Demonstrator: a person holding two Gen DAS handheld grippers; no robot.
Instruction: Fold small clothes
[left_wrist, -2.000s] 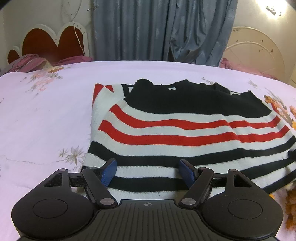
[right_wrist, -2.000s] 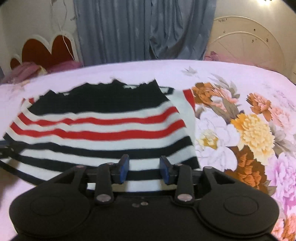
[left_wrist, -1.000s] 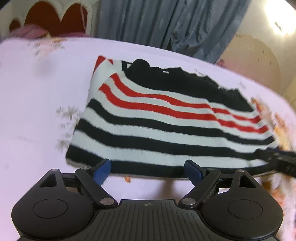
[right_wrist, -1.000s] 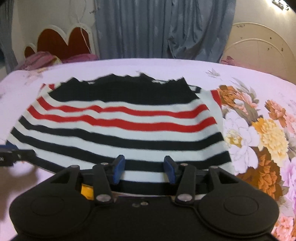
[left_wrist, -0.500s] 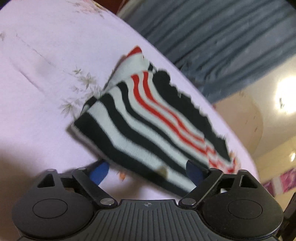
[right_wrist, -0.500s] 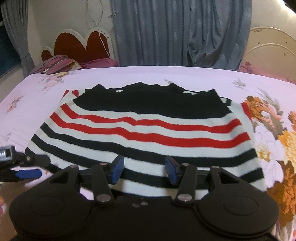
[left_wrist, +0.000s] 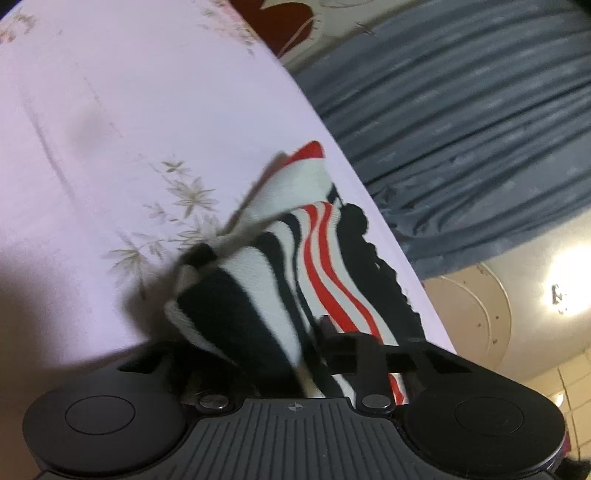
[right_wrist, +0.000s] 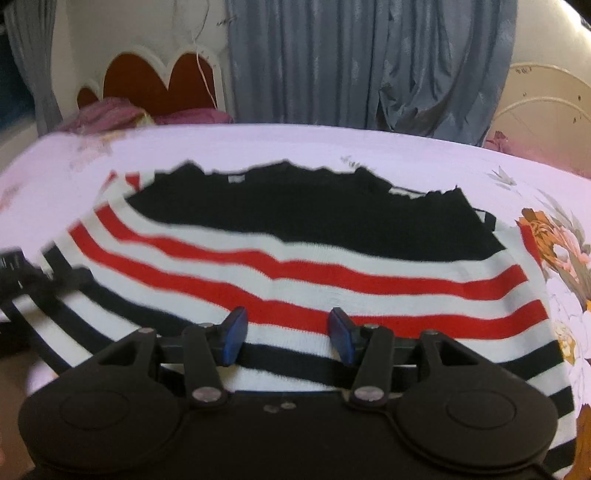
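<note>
A bed with a pale lilac sheet (right_wrist: 295, 147) fills both views, with grey-blue curtains (right_wrist: 369, 62) hanging behind it and a red heart-shaped headboard (right_wrist: 155, 81) off to the far left. Large orange and white flowers (right_wrist: 554, 258) are printed on the sheet to the right of the right gripper's jaws.

The striped sweater (right_wrist: 295, 258) lies spread on the sheet straight ahead of the right gripper (right_wrist: 288, 334). Its black top part is farthest from the jaws, the red and white stripes come next, and the black and white hem stripes pass under and between the blue pads (right_wrist: 234, 334). Those jaws stand about half apart and are opening slightly; the cloth lies between and below them, and whether the pads press on it cannot be told.

The left gripper (left_wrist: 258, 350) is rolled to one side, so the bed slants across its view. Its jaws are closing on the sweater's hem corner (left_wrist: 229, 314), which bunches up thickly between the fingers and hides the pads. From that corner the stripes run away from the jaws, up and to the right. In the right wrist view the left gripper shows as a dark blur at the sweater's left edge.
</note>
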